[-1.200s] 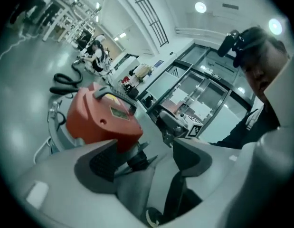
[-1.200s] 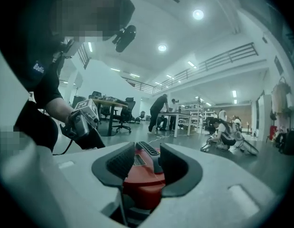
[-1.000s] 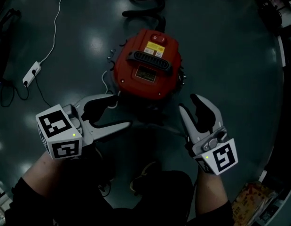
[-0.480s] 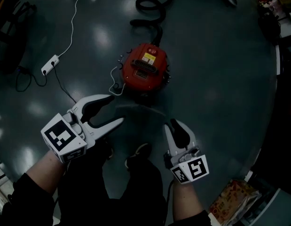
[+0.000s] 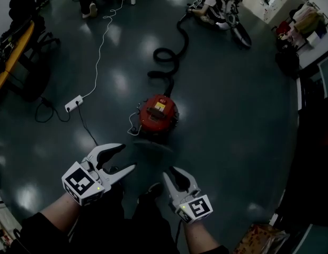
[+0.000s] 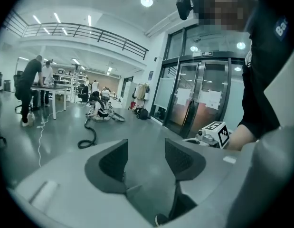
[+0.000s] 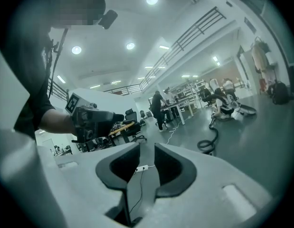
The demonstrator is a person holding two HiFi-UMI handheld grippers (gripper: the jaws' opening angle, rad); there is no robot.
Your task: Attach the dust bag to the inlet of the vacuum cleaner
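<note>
The red vacuum cleaner [image 5: 158, 115] stands on the dark floor well below and ahead of me, with its black hose [image 5: 166, 62] snaking away behind it. No dust bag can be made out in any view. My left gripper [image 5: 127, 157] is held high at the lower left, partly open and empty. My right gripper [image 5: 173, 172] is beside it at the lower middle, also partly open with nothing between its pads. The left gripper view looks across the room through its own empty jaws [image 6: 146, 158]; the right gripper view does the same [image 7: 147, 163].
A white power strip [image 5: 73, 103] and its cable lie left of the vacuum. A person sits on the floor at the hose's far end [image 5: 214, 7]. People stand at a desk [image 6: 35, 87]. Glass doors [image 6: 194, 103] stand to the right. My feet are below the grippers.
Both grippers and my head have risen far above the vacuum, which now looks small and distant. Both pairs of jaws stand narrower than a second ago.
</note>
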